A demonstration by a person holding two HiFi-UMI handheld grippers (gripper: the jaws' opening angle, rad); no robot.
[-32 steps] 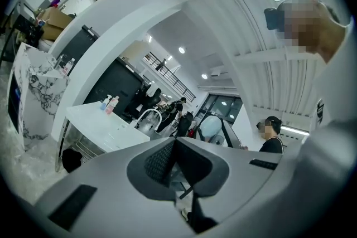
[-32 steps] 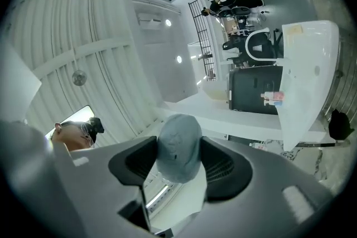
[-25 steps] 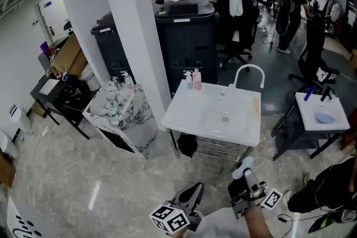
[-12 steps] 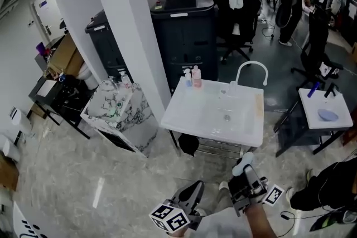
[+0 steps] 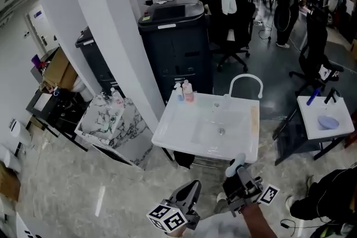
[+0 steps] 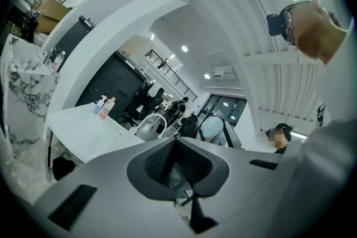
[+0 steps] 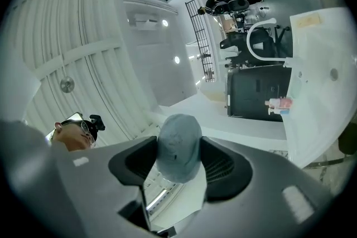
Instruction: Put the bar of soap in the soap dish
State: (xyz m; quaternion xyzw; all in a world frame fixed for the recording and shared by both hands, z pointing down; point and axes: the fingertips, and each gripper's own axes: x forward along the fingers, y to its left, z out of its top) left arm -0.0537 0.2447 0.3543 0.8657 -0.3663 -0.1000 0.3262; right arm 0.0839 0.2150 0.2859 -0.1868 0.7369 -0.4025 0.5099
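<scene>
Soap (image 7: 178, 145) near the sink (image 5: 184, 136)
Your right gripper (image 5: 240, 175) clamps the soap; your left gripper (image 5: 189, 193) sits closed, empty.

Left gripper (image 5: 191, 191): pale grey tapered jaws lined with dark ribbed pads (image 6: 159, 161), with a cube (image 5: 167, 219) of black-and-white square markers behind. Right gripper (image 5: 240, 174): darker body, matching marker cube (image 5: 269, 195).

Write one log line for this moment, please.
right hand-held gripper: shut on pale blue-grey rounded soap bar | left hand-held gripper: shut, empty | white sink: ahead
</scene>
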